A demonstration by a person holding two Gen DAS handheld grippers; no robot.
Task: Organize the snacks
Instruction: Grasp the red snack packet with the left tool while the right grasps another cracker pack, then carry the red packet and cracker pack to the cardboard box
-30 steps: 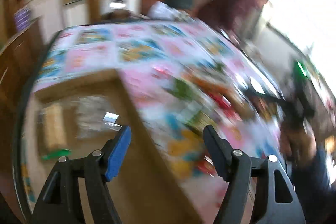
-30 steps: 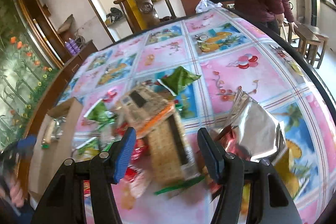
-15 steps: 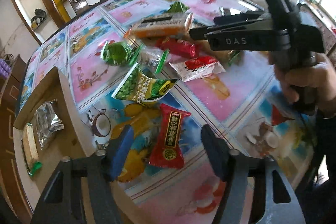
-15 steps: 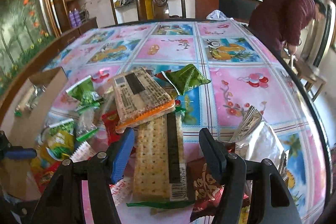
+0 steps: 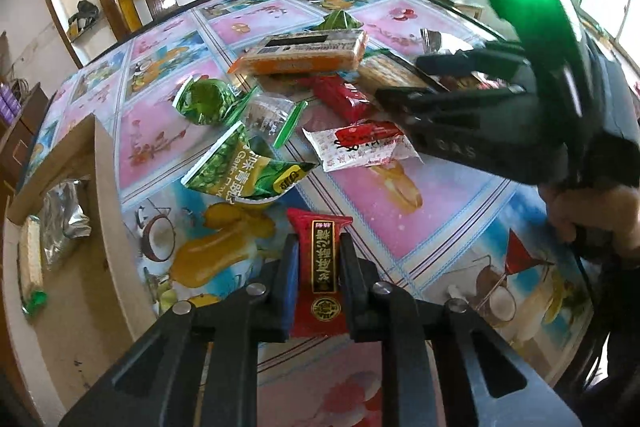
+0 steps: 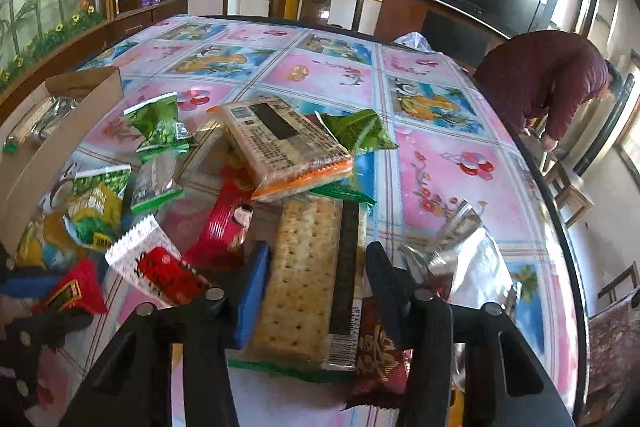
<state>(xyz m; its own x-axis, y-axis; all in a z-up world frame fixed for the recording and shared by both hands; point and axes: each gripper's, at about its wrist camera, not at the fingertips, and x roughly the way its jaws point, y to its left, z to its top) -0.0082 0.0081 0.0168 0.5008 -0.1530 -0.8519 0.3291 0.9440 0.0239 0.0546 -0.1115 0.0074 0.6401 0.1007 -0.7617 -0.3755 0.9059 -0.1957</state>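
Two claws work over the worktop (image 5: 420, 195). Left claw (image 5: 319, 267) pinches a red snack packet (image 5: 320, 267) (beside the cardboard box (image 5: 104, 187)); right claw (image 6: 316, 279) straddles, fingers apart, a cracker pack (image 6: 308, 275) lying among loose snacks.

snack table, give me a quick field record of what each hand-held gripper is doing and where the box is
left hand-held gripper: shut on red snack packet
right hand-held gripper: open, fingers either side of cracker pack
cardboard box: at the table's left edge, holds a foil pack
orange biscuit pack: on top of the pile
table: fruit-print cloth
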